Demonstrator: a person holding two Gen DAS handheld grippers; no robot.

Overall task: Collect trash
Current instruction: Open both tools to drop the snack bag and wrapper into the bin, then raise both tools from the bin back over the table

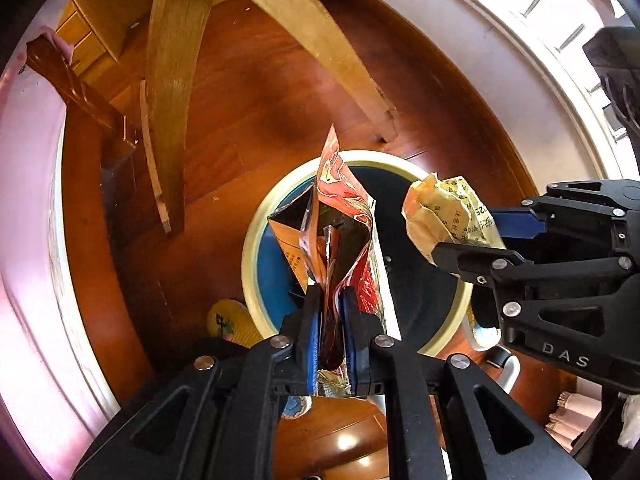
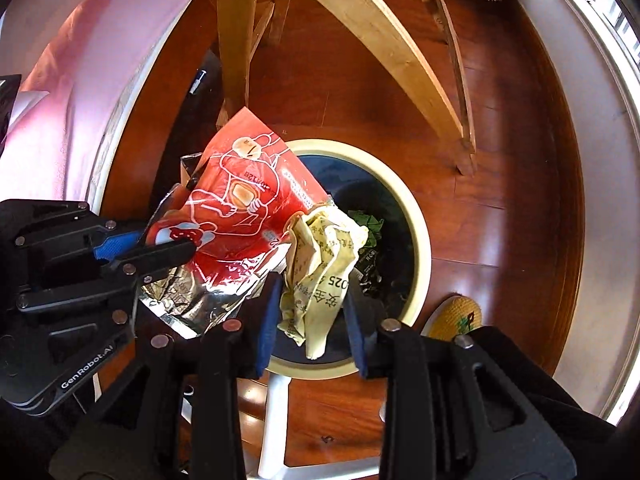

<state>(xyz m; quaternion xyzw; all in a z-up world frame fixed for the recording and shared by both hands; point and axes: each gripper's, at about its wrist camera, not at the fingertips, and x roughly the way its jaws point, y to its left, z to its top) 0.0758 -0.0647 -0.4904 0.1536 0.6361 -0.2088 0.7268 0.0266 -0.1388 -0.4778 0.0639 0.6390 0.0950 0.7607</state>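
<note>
Your red wrapper (image 2: 248, 200) glossy foil-lined plastic, your yellowish wrapper (image 2: 320, 272) crumpled matt paper, floor (image 1: 248, 92) polished wood

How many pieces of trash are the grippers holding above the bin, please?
2: a red foil snack bag in the left gripper, a crumpled yellow paper wrapper between the right gripper's jaws, both over the bin.

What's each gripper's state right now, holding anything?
Left tongs: shut on the red foil wrapper, above the trash bin.
Right tongs: jaws apart, crumpled yellow paper between them; whether the pads still press it cannot be told.
</note>
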